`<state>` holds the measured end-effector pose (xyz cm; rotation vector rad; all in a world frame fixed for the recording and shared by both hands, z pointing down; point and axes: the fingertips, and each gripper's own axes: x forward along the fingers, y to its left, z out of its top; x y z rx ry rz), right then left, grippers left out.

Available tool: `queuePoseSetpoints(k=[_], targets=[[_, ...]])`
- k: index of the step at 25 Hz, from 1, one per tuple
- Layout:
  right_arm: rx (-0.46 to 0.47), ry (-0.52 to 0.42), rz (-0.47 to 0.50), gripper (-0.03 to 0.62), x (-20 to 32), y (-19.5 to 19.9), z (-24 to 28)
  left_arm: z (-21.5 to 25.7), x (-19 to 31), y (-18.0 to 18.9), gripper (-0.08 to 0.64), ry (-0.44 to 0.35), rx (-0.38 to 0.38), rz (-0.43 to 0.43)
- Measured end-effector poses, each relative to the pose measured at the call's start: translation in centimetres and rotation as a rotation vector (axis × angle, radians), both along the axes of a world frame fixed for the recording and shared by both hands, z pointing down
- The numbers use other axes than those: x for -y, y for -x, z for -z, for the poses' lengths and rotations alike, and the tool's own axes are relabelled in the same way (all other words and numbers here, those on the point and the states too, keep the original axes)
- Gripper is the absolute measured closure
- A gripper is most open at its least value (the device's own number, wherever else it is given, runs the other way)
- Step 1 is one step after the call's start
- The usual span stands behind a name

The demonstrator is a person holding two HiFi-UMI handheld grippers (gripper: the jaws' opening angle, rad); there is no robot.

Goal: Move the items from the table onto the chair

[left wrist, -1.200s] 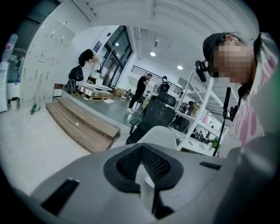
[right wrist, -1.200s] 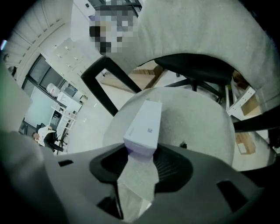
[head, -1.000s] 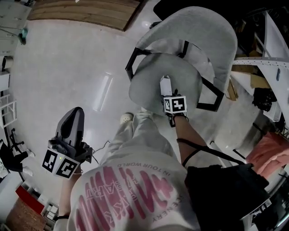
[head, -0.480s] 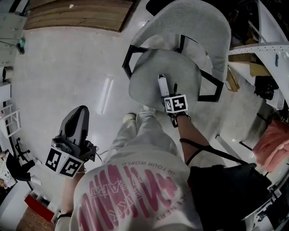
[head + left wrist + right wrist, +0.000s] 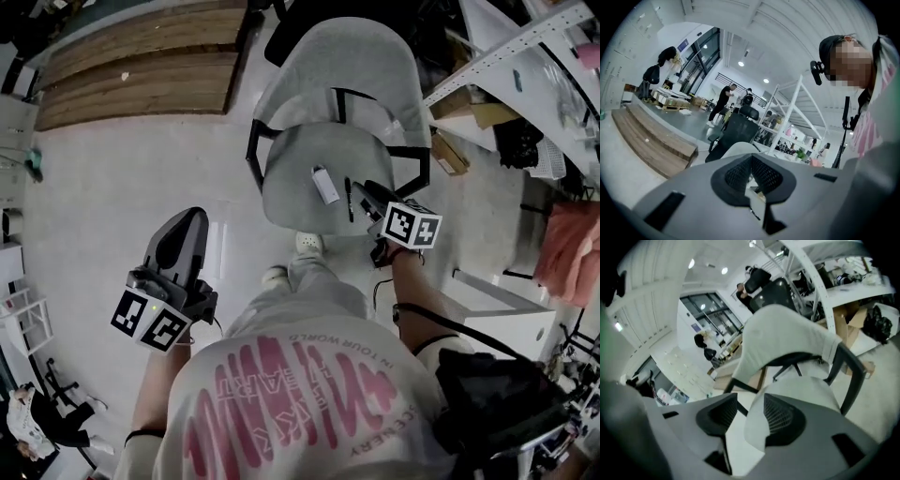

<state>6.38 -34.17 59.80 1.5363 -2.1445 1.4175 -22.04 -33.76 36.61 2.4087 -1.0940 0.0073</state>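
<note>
Left gripper (image 5: 192,217) down by the hip, jaws closed together, nothing between them. Over on the other side, had the right gripper (image 5: 370,194) above the right part of the chair (image 5: 291,159) seat, jaws roughly half apart and empty, just seat and floor in the gap.

Right beside its tips, spotted what looked like a thin dark pen (image 5: 349,200) lying flat on the seat. Next to that, a small white item (image 5: 324,185), also flat, near the middle of the seat and not touching the pen. Counted both as already delivered. Couldn't find a tabletop with more stuff in any view, so no guessing at the amount left.

Looked like the clearing-off bit after a drop. To do it well, would have lifted straight up off the seat instead of sweeping sideways, with the pen so close to the tips. Would have left the jaws parted for the next pickup too, and minded the black armrest (image 5: 848,380) on that side.

Farther back, only the backrest and a cluttered shelf (image 5: 506,42).
</note>
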Motion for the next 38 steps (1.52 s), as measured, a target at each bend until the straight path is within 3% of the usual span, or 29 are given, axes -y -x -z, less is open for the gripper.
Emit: queuePoseSetpoints(k=[2,5,9,14,17,26,32,38], targets=[[0.011,-0.12,-0.106,0.423,0.2,-1.5,4.6,0.8,0.0,-0.2,0.549,-0.047,-0.017,-0.052],[0.007,-0.302,-0.214,0.518,-0.9,-3.0,12.0,2.8,0.1,-0.4,0.549,-0.108,-0.045,-0.114],[-0.016,-0.441,-0.27,0.574,-4.8,-3.4,20.0,5.7,-0.9,-0.9,0.549,-0.179,-0.096,-0.195],[0.028,-0.572,-0.337,0.578,-10.6,-2.7,28.2,7.4,-1.9,-1.8,0.549,-0.219,-0.093,-0.273],[0.032,-0.68,-0.319,0.578,-13.5,-1.5,31.9,7.9,-2.7,-2.8,0.549,-0.242,-0.084,-0.322],[-0.133,-0.745,-0.329,0.578,-18.3,-1.0,33.7,8.1,-5.2,-4.8,0.551,-0.323,-0.035,-0.426],[-0.191,-0.746,-0.393,0.578,-21.7,-0.8,33.3,8.8,-6.9,-5.6,0.549,-0.297,-0.148,-0.514],[-0.266,-0.723,-0.483,0.578,-25.3,-2.0,32.7,7.7,-8.8,-9.0,0.549,-0.313,-0.15,-0.639]])
